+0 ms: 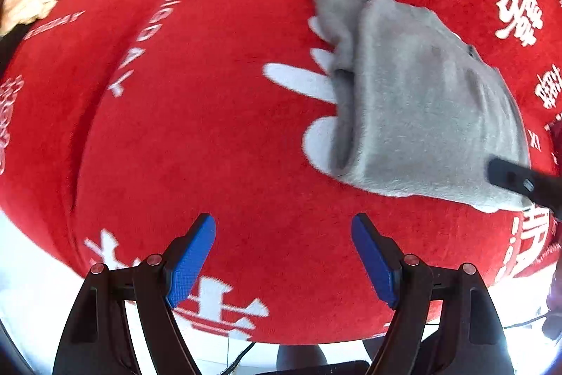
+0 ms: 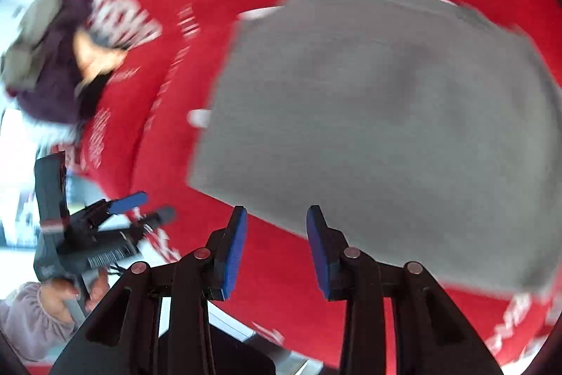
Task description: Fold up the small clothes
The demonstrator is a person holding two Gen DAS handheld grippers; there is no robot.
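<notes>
A folded grey garment [image 1: 421, 115] lies flat on a red cloth [image 1: 196, 136] printed with white lettering and characters, which covers the tabletop. In the left wrist view the garment sits toward the right, its layered open edge facing left over one of the white printed shapes. In the right wrist view, which is blurred, it fills the middle and right as a rough rectangle. The left claw [image 1: 283, 255] hangs above bare red cloth, near the garment but apart from it, its blue pads spread wide with nothing between them. The right claw [image 2: 275, 248] stands over the garment's near edge with its blue pads parted by a narrower gap, and nothing is gripped between them either. A dark finger of the right claw shows at the right edge of the left wrist view, over the garment's corner. At the cloth's far left corner lies a heap of other clothes [image 2: 52, 58], purple and olive. A hand [image 2: 66, 301] in a pale lilac cuff grips the left claw's handle.
</notes>
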